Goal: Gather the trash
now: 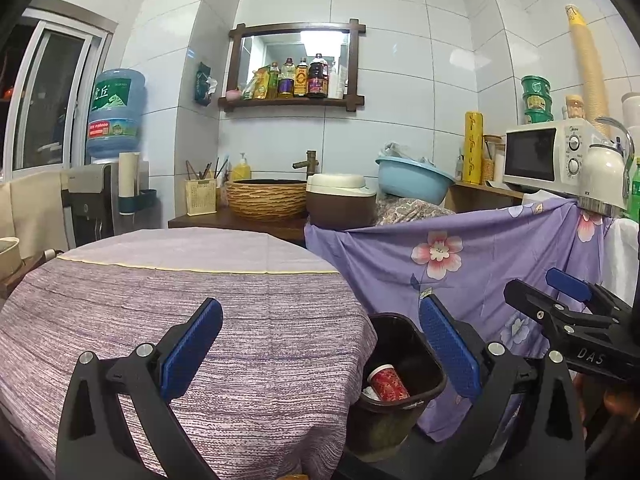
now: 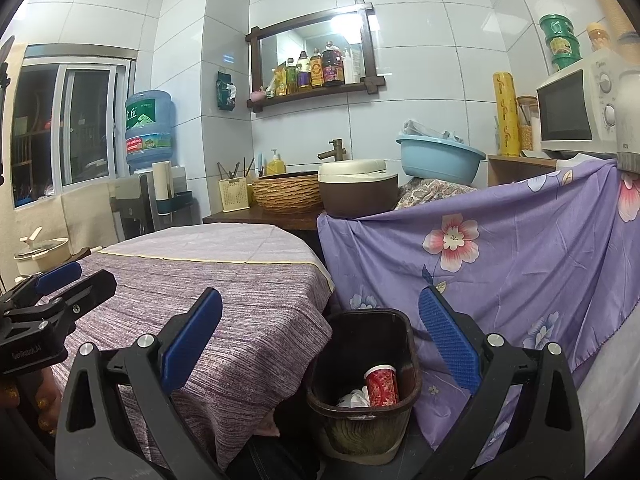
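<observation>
A dark brown trash bin (image 1: 394,334) (image 2: 360,332) stands on the floor between the round table and a draped sheet. Inside it lie a red patterned paper cup (image 1: 387,385) (image 2: 382,385) and crumpled white paper (image 2: 354,398). My left gripper (image 1: 320,350) hovers open over the table's right edge with nothing between its blue pads. My right gripper (image 2: 320,344) is open and empty, just above and in front of the bin. Each gripper shows in the other's view: the right one (image 1: 532,280) at the far right, the left one (image 2: 94,274) at the far left.
A purple striped cloth covers the round table (image 1: 200,280) (image 2: 200,272). A floral purple sheet (image 1: 480,264) (image 2: 520,260) hangs right of the bin. Behind stand a rice cooker (image 1: 340,200), a blue basin (image 1: 414,178), a microwave (image 1: 540,156) and a water dispenser (image 1: 114,120). A white pot (image 2: 40,258) sits left.
</observation>
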